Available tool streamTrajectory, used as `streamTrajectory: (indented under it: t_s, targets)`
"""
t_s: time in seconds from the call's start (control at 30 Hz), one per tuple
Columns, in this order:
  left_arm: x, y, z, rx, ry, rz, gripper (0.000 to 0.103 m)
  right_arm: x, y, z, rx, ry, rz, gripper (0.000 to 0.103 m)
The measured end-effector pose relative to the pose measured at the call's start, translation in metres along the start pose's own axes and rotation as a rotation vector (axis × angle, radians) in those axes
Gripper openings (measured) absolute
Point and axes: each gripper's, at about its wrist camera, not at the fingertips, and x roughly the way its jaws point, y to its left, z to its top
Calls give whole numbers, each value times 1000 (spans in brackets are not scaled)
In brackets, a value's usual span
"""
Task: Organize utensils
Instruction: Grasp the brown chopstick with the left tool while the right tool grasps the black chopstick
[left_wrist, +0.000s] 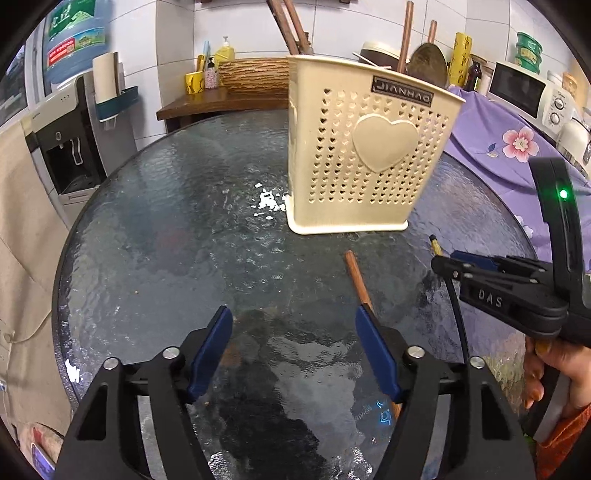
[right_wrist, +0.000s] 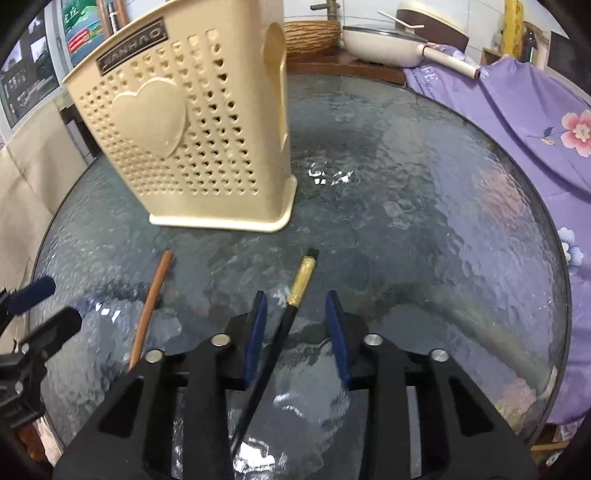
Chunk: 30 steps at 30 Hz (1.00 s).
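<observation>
On my glass worktop (left_wrist: 147, 240) the cream utensil holder (left_wrist: 365, 155) stands behind both chopsticks. My left hand-held gripper (left_wrist: 293, 354) is released; its right finger hides part of the brown chopstick (left_wrist: 356, 280). My right hand-held gripper (right_wrist: 297, 332) straddles the black chopstick (right_wrist: 291, 314) unclenched, lower end hidden.

The room is evenly lit from overhead. White glare breaks on the rippled glass counter (left_wrist: 147, 229) just left of the cream utensil holder (left_wrist: 365, 147) in the left wrist view, and just right of it in the other. Shadows stay soft. Both views bow hard, with black corners; focus holds throughout.
</observation>
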Motion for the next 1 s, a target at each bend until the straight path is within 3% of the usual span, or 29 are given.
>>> streamTrajectory:
  t_s: [0.33,0.6,0.87,1.0]
  targets:
    - [17,-25,9,21,36,-70,55,5,5,6,-35,8,-22,14]
    - [45,-42,14,65,84,-62,35,8,-5,12,-38,15,17,12]
    - [53,-46,21,79,91,-52,24,11,-4,14,-62,21,20,12]
    - [58,-48,26,87,93,-44,14,12,-3,14,-69,19,12,12]
